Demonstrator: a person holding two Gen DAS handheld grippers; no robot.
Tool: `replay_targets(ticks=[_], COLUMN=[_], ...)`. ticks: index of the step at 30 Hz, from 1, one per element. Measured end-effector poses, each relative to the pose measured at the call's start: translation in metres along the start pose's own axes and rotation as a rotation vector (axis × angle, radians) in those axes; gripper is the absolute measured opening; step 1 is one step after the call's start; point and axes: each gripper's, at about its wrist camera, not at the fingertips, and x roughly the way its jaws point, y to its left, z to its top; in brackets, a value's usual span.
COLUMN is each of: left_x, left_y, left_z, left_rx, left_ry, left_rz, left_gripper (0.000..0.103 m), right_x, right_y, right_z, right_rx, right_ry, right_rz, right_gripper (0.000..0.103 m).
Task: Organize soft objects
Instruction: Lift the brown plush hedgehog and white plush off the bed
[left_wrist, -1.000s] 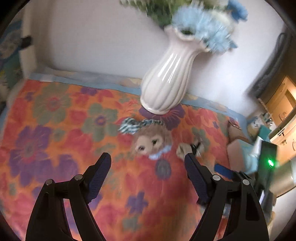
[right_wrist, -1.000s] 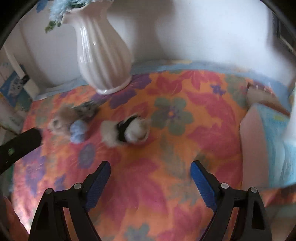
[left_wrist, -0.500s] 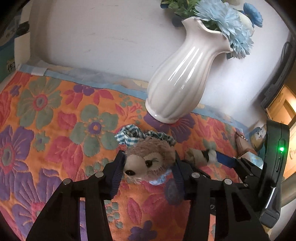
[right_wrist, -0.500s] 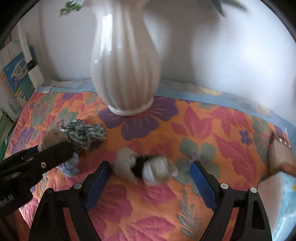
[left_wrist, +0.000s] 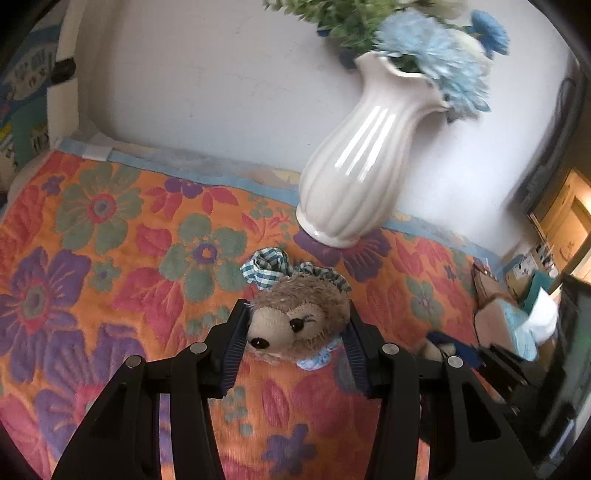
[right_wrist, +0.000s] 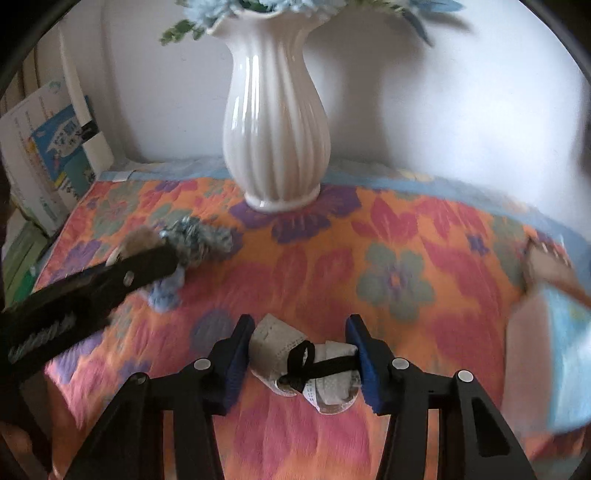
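Observation:
A brown plush hedgehog (left_wrist: 299, 317) with a blue frill sits between the blue pads of my left gripper (left_wrist: 295, 343), which is shut on it. A blue checked scrunchie (left_wrist: 269, 264) lies just behind the toy. In the right wrist view, a white cloth bundle (right_wrist: 273, 343) tied with a black ribbon lies between the pads of my right gripper (right_wrist: 301, 347). Its jaws are closing and both pads touch the bundle. The left gripper (right_wrist: 147, 266) enters that view from the left, over the plush (right_wrist: 138, 238) and the scrunchie (right_wrist: 199, 238).
A tall white ribbed vase (left_wrist: 354, 177) of blue flowers stands at the back against the wall, close behind the toys. Everything rests on an orange flowered cloth (left_wrist: 110, 258). A light blue pack (right_wrist: 565, 354) lies at the right edge, books (right_wrist: 48, 155) stand at the left.
Both grippers moved in over their objects and closed: the left on the plush hedgehog first, then the right on the white bundle. Both were wide open a second ago.

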Motion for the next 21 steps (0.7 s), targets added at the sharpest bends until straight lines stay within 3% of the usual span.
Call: replay_targets(ticks=[6, 10, 16, 21], left_x=[-0.042, -0.073, -0.089, -0.092], left_y=[-0.016, -0.022, -0.021, -0.014], left_z=[-0.039, -0.073, -0.102, -0.101], left_rx=[0.054, 0.127, 0.186, 0.158], left_ry=[0.035, 0.010, -0.019, -0.041], left_rz=[-0.037, 0.025, 0.083, 0.033], left_gripper=[0.045, 0.045, 0.045, 0.045], right_x=[-0.045, -0.056, -0.079, -0.102], right_y=[0.012, 0.011, 0.016, 0.018], right_z=[-0.057, -0.082, -0.110, -0.137], right_rx=[-0.008, 0.009, 0.016, -0.022], right_ry=[0.022, 0.054, 0.085, 0.080], right_rz=[-0.052, -0.112, 0.039, 0.215], right_gripper=[0.050, 0.050, 0.061, 0.062])
